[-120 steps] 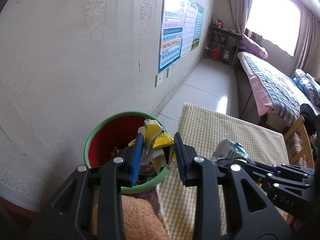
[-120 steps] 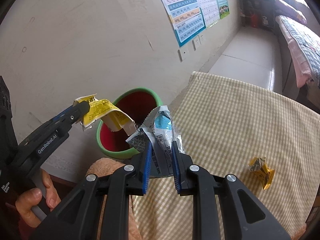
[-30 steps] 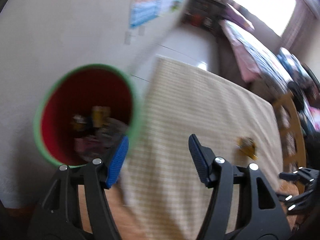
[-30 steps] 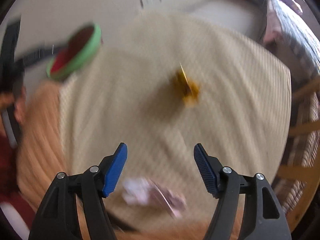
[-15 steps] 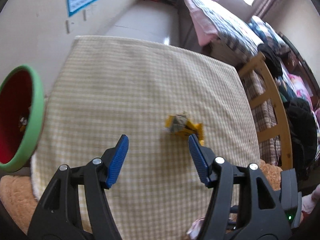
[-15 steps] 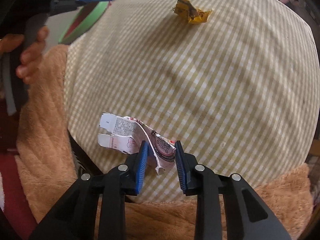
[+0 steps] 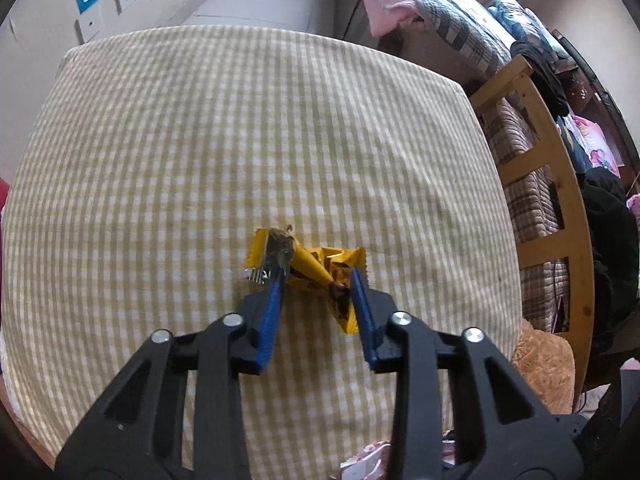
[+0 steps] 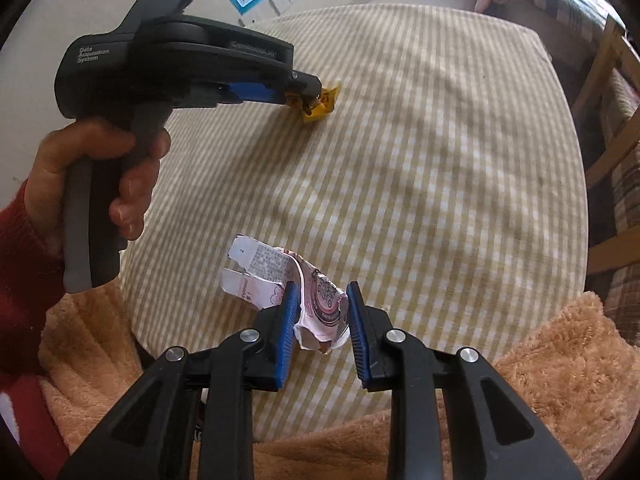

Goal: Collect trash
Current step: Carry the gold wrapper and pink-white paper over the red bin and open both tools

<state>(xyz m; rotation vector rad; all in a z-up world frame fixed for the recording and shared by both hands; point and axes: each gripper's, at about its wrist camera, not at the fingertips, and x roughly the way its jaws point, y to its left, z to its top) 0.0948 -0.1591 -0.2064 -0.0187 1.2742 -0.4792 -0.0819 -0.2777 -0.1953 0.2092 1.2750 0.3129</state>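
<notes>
My left tongs (image 7: 318,278): closing on the yellow wrapper (image 7: 316,266); they were wide apart before.
My right tongs (image 8: 319,300): pinching the pink wrapper (image 8: 280,280).
Next: lift both.

Even daylight, brightest at upper right of the left wrist view. Strong fisheye bending with dark corner vignetting. Checked worktop (image 7: 280,140) slightly soft; shadows faint.

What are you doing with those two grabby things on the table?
Picking up trash from the checked tablecloth. The left claw is closing around a crumpled yellow wrapper in the middle of the table. The right claw is clamped on a torn pink and white wrapper near the table's edge. Both wrappers are on the cloth, not lifted yet.
</notes>
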